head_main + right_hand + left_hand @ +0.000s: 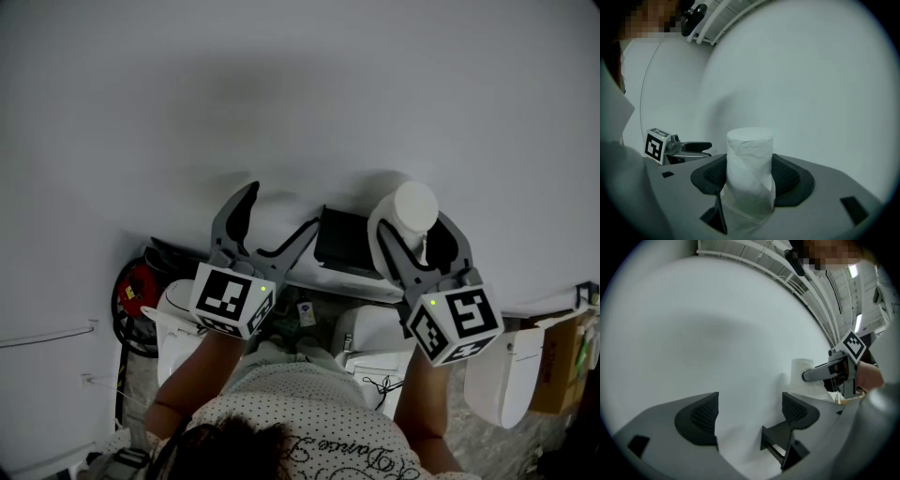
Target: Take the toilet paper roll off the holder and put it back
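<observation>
Toilet paper roll, white and cylindrical [413,208], sits clamped in the right claw [418,239] just beside the black wall holder [345,240] in the head view; the left gripper view shows the left claw [749,414] spread and empty; the right gripper view's loose paper tail suggests a gentle, steady squeeze.

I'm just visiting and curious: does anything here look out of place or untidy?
The toilet paper roll is off its black holder, clamped upright in the right gripper. Its outer sheet looks loose, wound slantwise and sagging below the jaws. Nothing else stands out.
</observation>
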A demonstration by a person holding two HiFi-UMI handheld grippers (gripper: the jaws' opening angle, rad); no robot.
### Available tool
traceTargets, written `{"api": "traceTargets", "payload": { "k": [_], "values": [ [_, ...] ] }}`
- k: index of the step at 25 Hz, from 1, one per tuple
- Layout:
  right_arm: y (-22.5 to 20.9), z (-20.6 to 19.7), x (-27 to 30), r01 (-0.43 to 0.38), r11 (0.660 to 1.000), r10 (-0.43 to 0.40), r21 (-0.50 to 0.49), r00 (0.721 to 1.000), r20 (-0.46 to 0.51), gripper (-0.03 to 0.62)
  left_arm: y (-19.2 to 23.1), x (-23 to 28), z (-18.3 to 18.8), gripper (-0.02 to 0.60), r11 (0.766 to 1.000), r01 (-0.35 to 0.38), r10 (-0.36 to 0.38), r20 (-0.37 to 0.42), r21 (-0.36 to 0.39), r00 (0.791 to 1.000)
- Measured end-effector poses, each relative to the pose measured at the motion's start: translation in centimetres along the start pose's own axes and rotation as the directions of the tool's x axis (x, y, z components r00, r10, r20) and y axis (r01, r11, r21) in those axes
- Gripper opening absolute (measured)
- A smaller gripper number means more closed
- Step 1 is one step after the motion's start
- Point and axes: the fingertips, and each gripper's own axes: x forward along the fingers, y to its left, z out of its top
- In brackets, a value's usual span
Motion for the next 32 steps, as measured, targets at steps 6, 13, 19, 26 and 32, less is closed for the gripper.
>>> {"api": "traceTargets", "payload": {
  "k": [6,13,19,26,32],
  "values": [
    [-0.1,-0.1,0.5,-0.006,1.0,0.006,-0.001,1.0,-0.003,0.281,0.3,-0.1,-0.2,0.411,1.0,-0.007,0.007,-0.003,-0.001,1.0],
    [0.3,-1.3,1.6,-0.029,1.0,0.029,0.01,0.999,-0.044,0.281,0.7,-0.1,-0.5,0.411,1.0,-0.02,0.02,-0.014,-0.009,1.0],
    [0.9,-2.6,2.1,-0.043,0.999,0.044,0.021,0.996,-0.075,0.281,0.9,-0.6,-1.0,0.411,0.999,-0.03,0.029,-0.024,-0.017,0.999],
    [1.1,-3.4,2.3,-0.045,0.998,0.048,0.034,0.994,-0.097,0.281,1.0,-1.0,-1.5,0.411,0.999,-0.034,0.033,-0.029,-0.026,0.999],
    [1.4,-3.8,2.5,-0.055,0.998,0.059,0.041,0.992,-0.108,0.281,1.2,-1.1,-1.6,0.411,0.999,-0.04,0.039,-0.03,-0.031,0.999]
  ]
}}
